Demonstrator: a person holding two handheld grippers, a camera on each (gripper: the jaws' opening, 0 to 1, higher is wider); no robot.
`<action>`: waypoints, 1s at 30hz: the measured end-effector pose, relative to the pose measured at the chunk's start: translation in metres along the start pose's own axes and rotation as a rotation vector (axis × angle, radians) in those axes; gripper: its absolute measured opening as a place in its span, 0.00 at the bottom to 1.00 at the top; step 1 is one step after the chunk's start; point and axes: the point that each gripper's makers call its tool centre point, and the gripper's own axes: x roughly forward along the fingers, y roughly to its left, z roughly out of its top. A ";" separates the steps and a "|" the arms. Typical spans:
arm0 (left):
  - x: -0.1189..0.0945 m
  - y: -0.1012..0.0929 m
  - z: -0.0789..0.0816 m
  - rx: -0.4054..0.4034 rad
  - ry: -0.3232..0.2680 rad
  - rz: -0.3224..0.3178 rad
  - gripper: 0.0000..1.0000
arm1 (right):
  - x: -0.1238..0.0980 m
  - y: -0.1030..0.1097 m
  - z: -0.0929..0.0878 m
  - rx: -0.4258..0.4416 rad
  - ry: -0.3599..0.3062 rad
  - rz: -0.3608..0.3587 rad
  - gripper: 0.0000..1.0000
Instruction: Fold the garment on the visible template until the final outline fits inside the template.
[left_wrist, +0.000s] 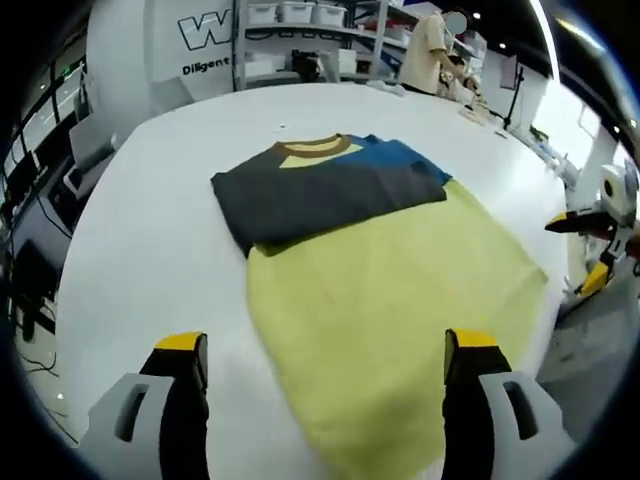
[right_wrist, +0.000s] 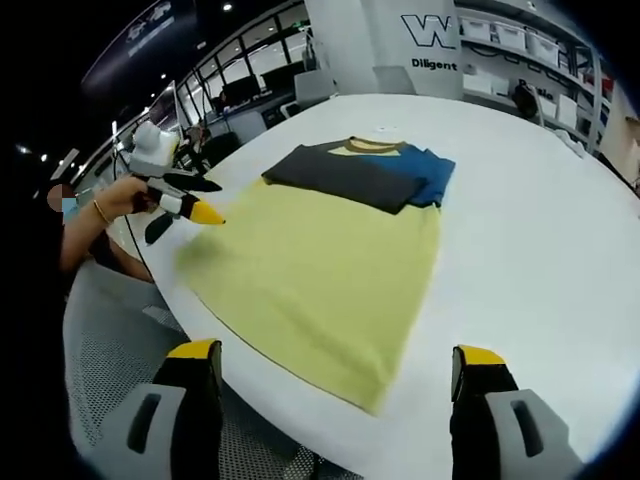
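left gripper (left_wrist: 325, 365) jaws spread wide, empty, hovering over near hem of garment (left_wrist: 385, 290), right gripper (right_wrist: 335, 380) wide apart too, nothing held, at table (right_wrist: 540, 230) edge, garment flat mid-table, dark top part folded over yellow body, template not discernible

The garment (left_wrist: 345, 190) is soft matt cloth. The yellow template (left_wrist: 390, 310) looks matt too. The white desk (left_wrist: 150, 250) is smooth.

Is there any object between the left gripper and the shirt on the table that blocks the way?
No. From the left gripper, jaws open, the way to the shirt crosses only bare white table. The shirt's yellow part lies flat between the jaws, with nothing visible on it.
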 end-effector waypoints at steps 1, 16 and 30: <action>-0.001 0.000 -0.003 -0.003 0.004 -0.002 0.96 | 0.000 0.000 -0.001 0.002 0.001 0.001 0.94; -0.019 -0.009 -0.046 -0.007 0.066 -0.030 0.94 | 0.005 -0.006 -0.011 0.011 0.027 -0.015 0.93; -0.032 -0.023 -0.075 -0.019 0.130 -0.058 0.84 | 0.008 -0.004 -0.017 0.027 0.039 -0.013 0.88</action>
